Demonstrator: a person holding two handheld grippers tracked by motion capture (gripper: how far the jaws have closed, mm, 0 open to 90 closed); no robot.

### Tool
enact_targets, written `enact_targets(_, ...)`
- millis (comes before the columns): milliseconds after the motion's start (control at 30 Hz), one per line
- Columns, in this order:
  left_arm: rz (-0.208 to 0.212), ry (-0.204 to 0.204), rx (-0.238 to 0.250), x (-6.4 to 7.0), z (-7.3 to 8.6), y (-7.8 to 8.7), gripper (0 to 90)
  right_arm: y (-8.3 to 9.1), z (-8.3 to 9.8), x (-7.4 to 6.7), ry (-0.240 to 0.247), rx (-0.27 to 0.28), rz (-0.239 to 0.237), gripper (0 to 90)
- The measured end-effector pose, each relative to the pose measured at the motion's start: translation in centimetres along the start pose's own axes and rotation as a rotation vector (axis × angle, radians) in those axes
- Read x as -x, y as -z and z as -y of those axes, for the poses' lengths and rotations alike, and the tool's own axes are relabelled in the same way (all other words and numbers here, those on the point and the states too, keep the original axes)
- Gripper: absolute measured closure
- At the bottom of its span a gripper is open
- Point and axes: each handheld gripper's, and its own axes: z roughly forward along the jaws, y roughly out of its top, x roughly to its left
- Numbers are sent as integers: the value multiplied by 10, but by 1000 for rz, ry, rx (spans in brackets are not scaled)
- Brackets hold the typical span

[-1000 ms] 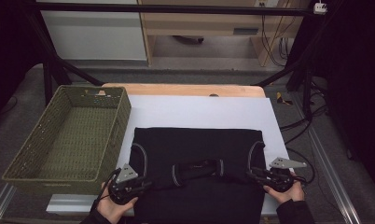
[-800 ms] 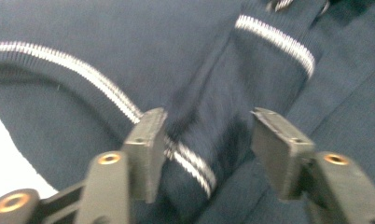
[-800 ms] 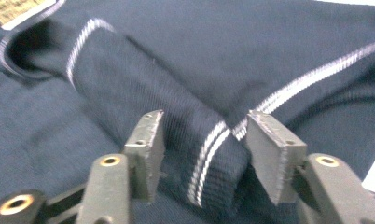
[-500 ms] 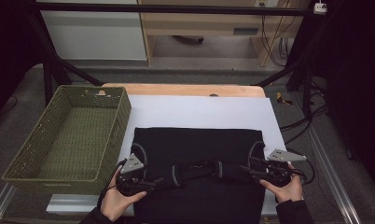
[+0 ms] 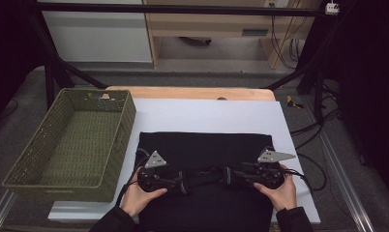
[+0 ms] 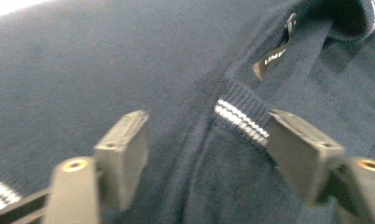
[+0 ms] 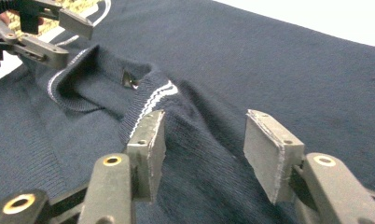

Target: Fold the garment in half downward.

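Folding looks underway: your left claw (image 5: 183,182) and right claw (image 5: 231,176) sit spread over the sweater (image 5: 202,150) collar (image 7: 143,100) on the tabletop (image 5: 207,116), gripping nothing. You'd want each pinching fabric next.

- The table (image 5: 192,93) carried a white sheet (image 5: 207,116) beyond both hand-held grippers.
- A dark sweater (image 5: 207,145) lay spread on it, under the left hand-held gripper (image 5: 175,182) and right hand-held gripper (image 5: 236,176).
- A green woven basket (image 5: 71,140) stood left of the left one.
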Motion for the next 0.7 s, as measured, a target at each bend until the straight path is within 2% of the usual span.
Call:
enact_targets(133,19,1,-28,2,4,-6,485,-8,1,-1,12,-32,-12,536)
enact_targets(267,12,4,-45,2,7,-4,667,-8,3,-3,17,-64,-26,663)
enact_targets(400,4,6,-54,3,8,0,793,-7,5,-4,28,-105,-28,805)
enact_targets(467,-2,0,-48,4,6,3,826,-5,5,-5,17,-110,-33,850)
enact_targets(533,-8,-12,-35,6,4,8,837,-2,5,-6,-3,-111,-38,858)
enact_targets(700,-15,-39,-15,10,4,17,836,6,4,-6,-13,-84,-41,860)
